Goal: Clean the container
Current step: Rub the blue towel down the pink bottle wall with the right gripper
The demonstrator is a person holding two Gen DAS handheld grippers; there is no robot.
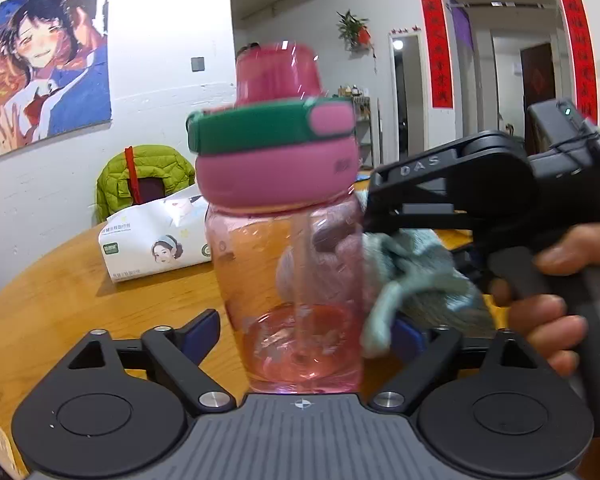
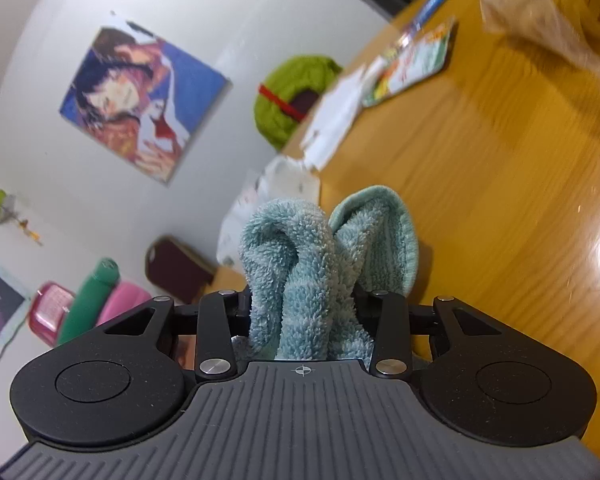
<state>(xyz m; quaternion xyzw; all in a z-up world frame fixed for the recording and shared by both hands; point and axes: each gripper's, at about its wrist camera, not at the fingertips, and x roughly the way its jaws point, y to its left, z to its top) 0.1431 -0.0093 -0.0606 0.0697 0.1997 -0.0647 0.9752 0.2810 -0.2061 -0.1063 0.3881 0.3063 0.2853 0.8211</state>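
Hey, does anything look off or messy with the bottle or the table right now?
Nothing spilled or damaged. The pink bottle leans slightly in the left gripper, lid shut. The right gripper clamps a bunched teal cloth beside it. Papers and packets lie scattered on the table.

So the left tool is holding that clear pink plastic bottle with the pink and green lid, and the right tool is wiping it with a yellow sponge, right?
Not quite. The left tool does hold the clear pink plastic bottle with the pink and green lid, but the right tool grips a fluffy light blue cloth, not a yellow sponge. The right wrist view shows it clearly, bunched between the tool's fingers.
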